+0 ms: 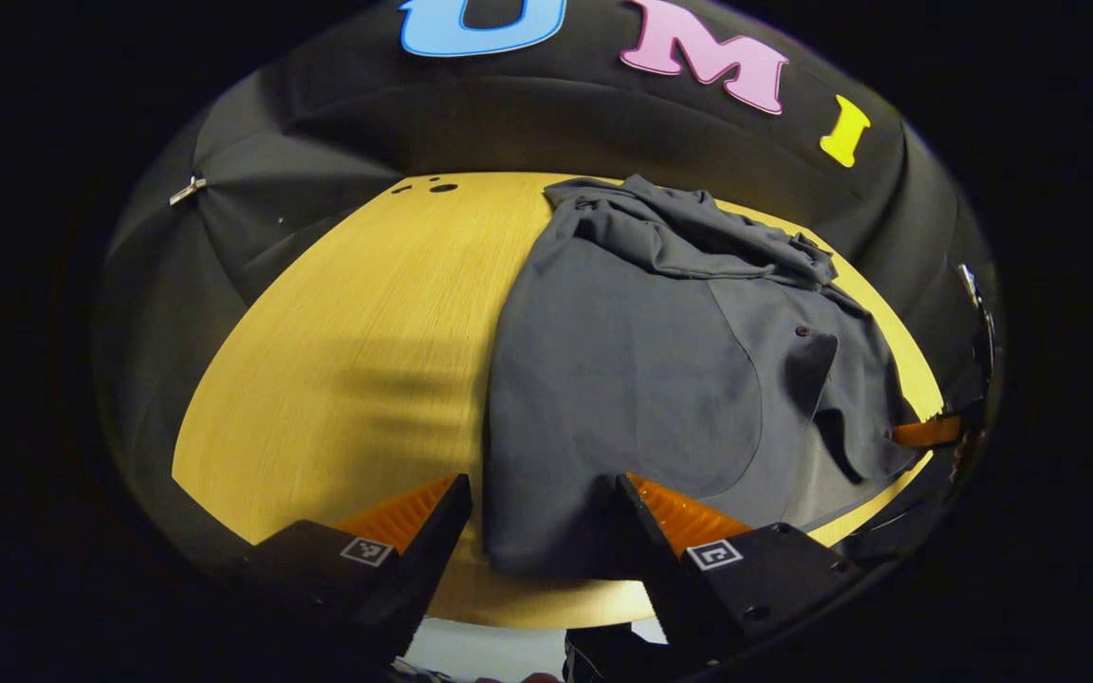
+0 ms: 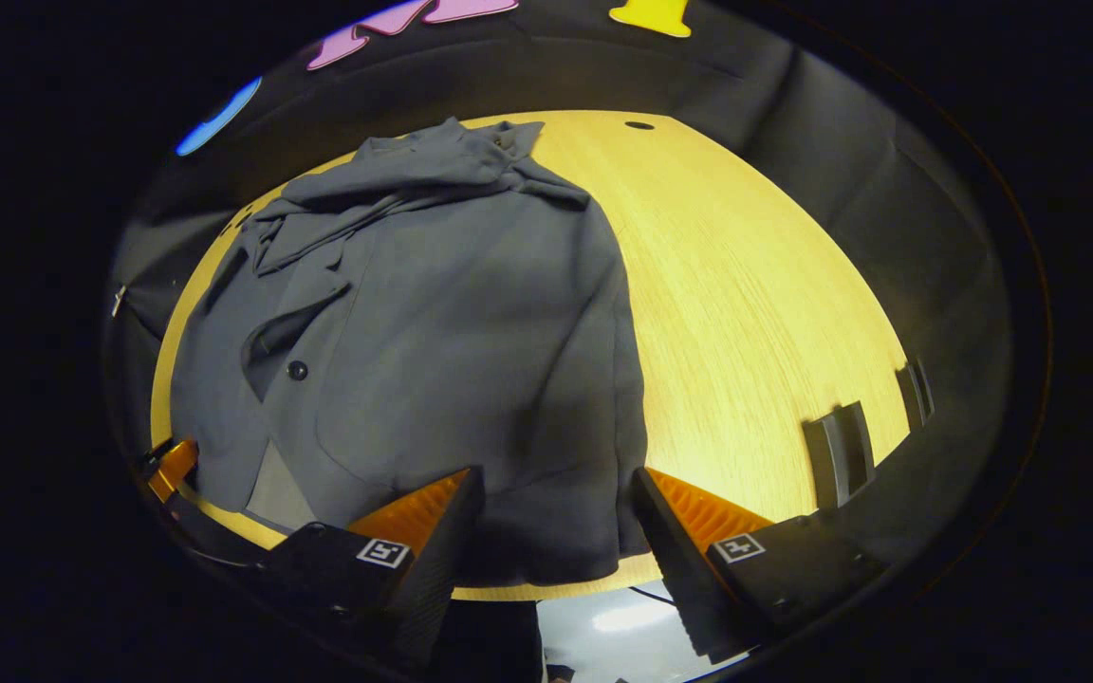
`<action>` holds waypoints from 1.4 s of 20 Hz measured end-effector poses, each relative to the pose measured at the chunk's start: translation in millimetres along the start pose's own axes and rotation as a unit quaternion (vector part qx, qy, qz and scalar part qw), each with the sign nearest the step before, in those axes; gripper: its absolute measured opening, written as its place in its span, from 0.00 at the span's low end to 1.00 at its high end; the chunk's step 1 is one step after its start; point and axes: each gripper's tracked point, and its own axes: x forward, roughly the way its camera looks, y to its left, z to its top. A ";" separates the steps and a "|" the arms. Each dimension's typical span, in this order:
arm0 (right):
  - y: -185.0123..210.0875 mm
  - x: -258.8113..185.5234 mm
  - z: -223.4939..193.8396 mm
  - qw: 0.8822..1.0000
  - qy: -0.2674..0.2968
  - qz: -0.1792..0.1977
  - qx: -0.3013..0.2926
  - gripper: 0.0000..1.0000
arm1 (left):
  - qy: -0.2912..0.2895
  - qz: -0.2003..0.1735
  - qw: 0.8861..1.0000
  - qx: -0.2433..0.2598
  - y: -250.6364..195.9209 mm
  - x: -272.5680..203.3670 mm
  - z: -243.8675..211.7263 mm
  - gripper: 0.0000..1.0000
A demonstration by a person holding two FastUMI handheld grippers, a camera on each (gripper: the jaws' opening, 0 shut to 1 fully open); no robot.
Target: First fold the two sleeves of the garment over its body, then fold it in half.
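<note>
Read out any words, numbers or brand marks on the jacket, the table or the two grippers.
No readable text on any of them.
jacket: plain grey cloth, no brand mark or tag in sight.
table: bare wood grain, no print.
left gripper: a square marker on each finger, a black-and-white code pattern, not letters.
right gripper: the same kind of pattern on each finger, nothing to read.
</note>
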 end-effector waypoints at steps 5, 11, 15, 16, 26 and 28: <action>1.3 2.2 1.9 1.000 0.000 -0.010 0.026 0.90 | 0.000 0.008 1.000 0.021 -11.1 4.6 -1.5 0.90; 22.2 4.1 4.8 1.000 0.002 0.007 0.014 0.33 | 0.006 -0.011 0.999 0.038 -24.1 5.6 -2.5 0.64; 27.8 4.3 5.8 0.999 0.004 0.035 -0.009 0.09 | 0.007 -0.016 0.999 0.046 -38.5 5.6 -1.0 0.22; 27.6 1.0 6.4 0.999 0.007 0.044 -0.014 0.06 | 0.009 -0.015 0.999 0.050 -39.8 5.6 -0.5 0.19; 19.0 -7.0 30.2 0.995 0.012 0.096 -0.023 0.05 | 0.027 -0.014 0.998 -0.057 -42.3 -6.0 35.7 0.06; 20.7 -10.2 44.2 0.994 0.004 0.107 -0.016 0.05 | 0.016 -0.014 0.997 -0.070 -45.3 -11.7 54.5 0.06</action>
